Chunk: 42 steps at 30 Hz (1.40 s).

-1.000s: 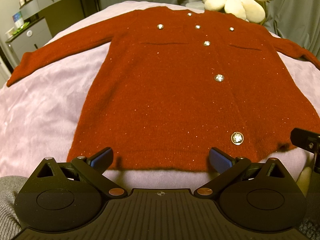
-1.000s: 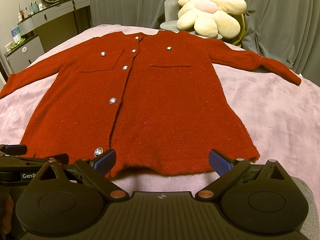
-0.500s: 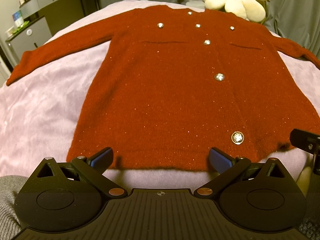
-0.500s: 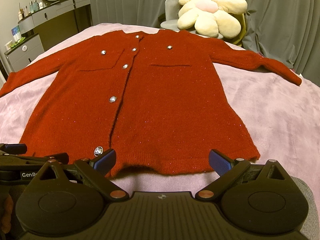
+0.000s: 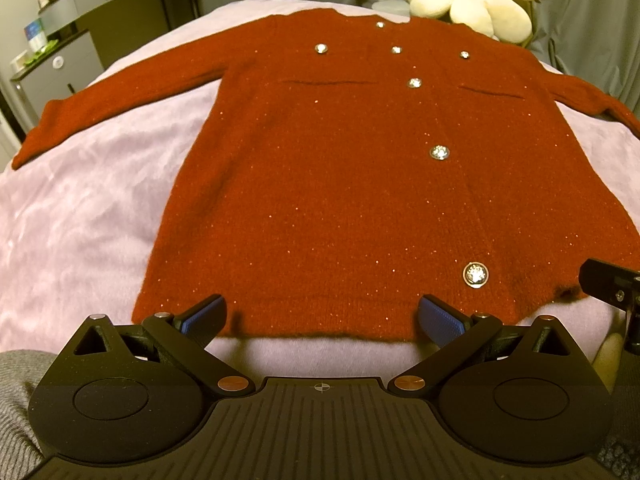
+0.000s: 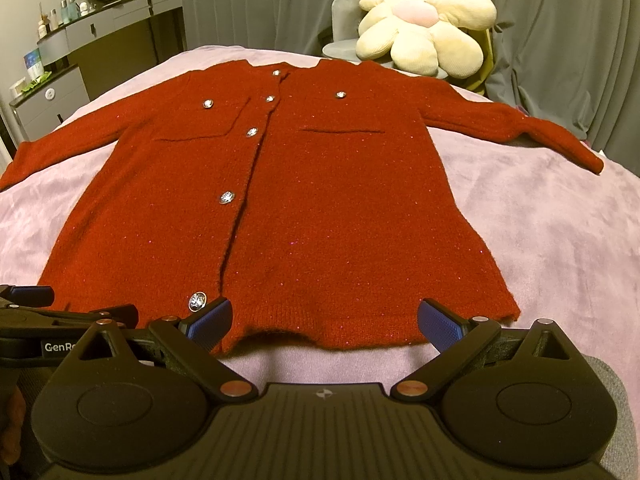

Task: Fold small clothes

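Note:
A dark red cardigan (image 5: 340, 184) (image 6: 312, 200) with silver buttons lies flat and face up on a pale pink blanket (image 5: 80, 216), both sleeves spread out sideways. My left gripper (image 5: 322, 316) is open just before the hem's left half, its blue pads either side of that stretch of hem. Over the hem's right half, my right gripper (image 6: 324, 318) is open too, with nothing between its fingers. Part of the right gripper shows at the right edge of the left wrist view, and the left gripper shows at the left edge of the right wrist view.
A cream flower-shaped cushion (image 6: 424, 36) on a grey chair stands beyond the collar. A grey dresser (image 6: 80, 64) with bottles and a round mirror is at the far left. Grey curtains (image 6: 568, 40) hang behind. The pink blanket (image 6: 560, 240) shows bare on both sides of the cardigan.
Both views have crept slightly forward and down toward the hem. The cardigan has not moved and both grippers stay open.

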Each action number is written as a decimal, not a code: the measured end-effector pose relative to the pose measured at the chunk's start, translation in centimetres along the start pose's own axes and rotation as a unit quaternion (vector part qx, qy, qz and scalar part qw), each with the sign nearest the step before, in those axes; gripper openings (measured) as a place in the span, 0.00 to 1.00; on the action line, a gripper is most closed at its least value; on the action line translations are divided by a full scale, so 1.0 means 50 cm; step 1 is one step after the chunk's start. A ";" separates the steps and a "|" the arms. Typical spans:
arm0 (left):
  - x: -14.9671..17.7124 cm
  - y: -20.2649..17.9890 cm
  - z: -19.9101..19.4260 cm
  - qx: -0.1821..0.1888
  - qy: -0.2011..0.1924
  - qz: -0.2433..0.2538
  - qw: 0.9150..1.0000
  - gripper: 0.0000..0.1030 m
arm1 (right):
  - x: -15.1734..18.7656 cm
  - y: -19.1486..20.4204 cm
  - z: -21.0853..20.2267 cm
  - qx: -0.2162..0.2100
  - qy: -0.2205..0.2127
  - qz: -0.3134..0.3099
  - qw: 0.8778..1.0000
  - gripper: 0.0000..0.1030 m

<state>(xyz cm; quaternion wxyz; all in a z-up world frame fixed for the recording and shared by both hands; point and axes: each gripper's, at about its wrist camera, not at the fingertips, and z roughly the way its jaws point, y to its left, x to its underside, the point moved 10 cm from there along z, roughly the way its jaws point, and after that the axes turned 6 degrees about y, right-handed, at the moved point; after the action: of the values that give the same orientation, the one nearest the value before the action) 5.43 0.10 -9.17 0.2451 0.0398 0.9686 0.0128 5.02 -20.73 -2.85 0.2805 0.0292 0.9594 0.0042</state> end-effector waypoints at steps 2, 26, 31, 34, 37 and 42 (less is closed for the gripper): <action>-0.003 0.000 0.001 0.000 0.001 0.000 1.000 1.00 | 0.000 0.001 0.001 0.001 0.000 -0.001 1.000 0.96; -0.041 -0.001 0.001 0.019 0.019 0.009 1.000 1.00 | -0.051 -0.022 -0.030 -0.200 -0.043 0.099 0.974 0.96; -0.157 0.021 -0.016 -0.002 -0.046 -0.004 0.999 1.00 | -0.110 -0.081 0.021 -0.199 -0.019 0.140 0.970 0.96; -0.249 0.031 -0.003 -0.013 -0.067 -0.029 0.997 1.00 | -0.173 -0.158 0.047 -0.163 -0.056 0.172 0.970 0.96; -0.340 0.031 0.021 -0.016 -0.094 -0.046 0.994 1.00 | -0.235 -0.285 0.081 -0.166 -0.089 0.269 0.944 0.95; -0.404 0.037 0.133 -0.024 -0.091 -0.066 0.993 1.00 | -0.286 -0.511 0.167 -0.193 -0.126 0.437 0.870 0.64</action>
<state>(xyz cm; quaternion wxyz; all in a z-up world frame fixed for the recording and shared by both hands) 26.43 0.29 -5.40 0.3336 -0.0291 0.9421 0.0162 20.16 -47.14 -2.83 0.3682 0.3910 0.7856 0.3073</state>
